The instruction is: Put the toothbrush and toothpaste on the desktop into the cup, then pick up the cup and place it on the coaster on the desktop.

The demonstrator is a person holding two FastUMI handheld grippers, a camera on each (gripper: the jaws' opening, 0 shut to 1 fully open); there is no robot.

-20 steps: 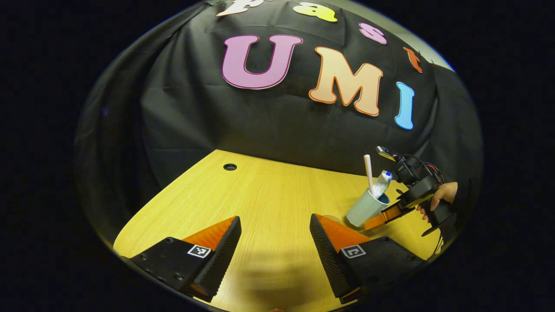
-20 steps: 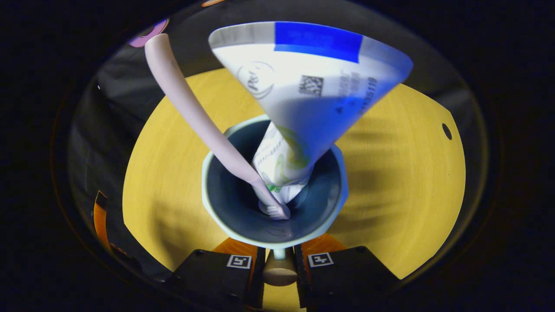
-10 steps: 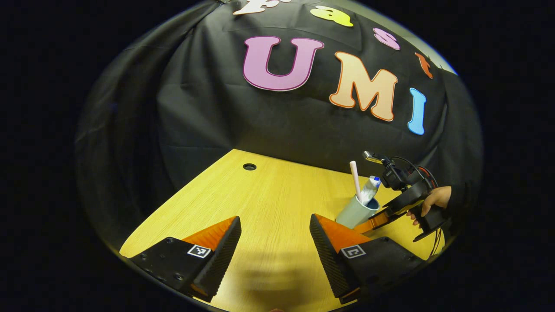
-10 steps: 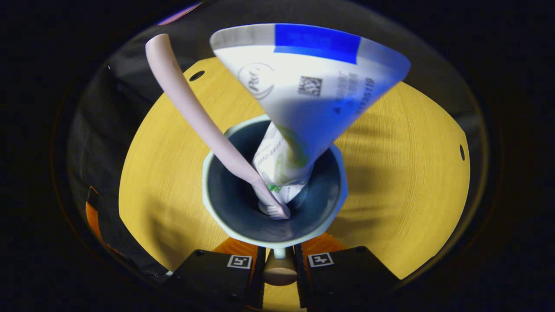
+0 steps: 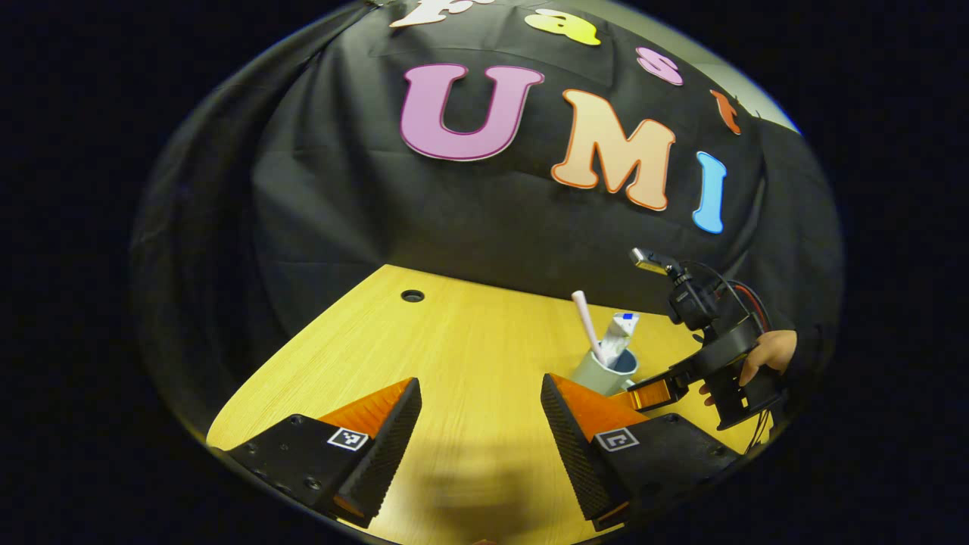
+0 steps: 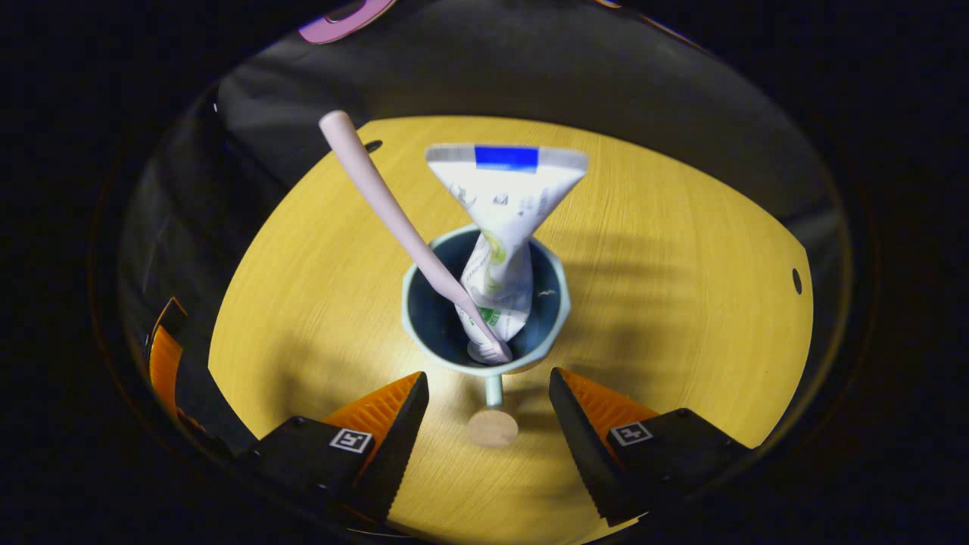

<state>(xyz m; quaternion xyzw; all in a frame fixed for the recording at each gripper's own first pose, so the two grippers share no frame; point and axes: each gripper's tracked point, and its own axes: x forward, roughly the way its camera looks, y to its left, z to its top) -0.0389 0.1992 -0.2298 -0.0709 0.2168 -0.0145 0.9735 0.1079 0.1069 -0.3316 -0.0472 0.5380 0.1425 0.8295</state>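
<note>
Ahead of the right gripper (image 6: 488,412), jaws spread, bare desktop (image 6: 681,303) between the fingers up to the cup (image 6: 484,363) and its handle knob (image 6: 492,428), which sits in the gap touching neither finger. Above the rim, blocked by the toothbrush (image 6: 386,212) leaning up-left and the toothpaste (image 6: 503,197) fanning upward. Open wood on either side of the cup and beyond it to the black wall. Ahead of the left gripper (image 5: 481,412), also spread, clear wood forward and to the left; to the right, cup (image 5: 602,371) just past the right finger, with the other gripper (image 5: 651,393) and hand (image 5: 768,352) beyond.
</note>
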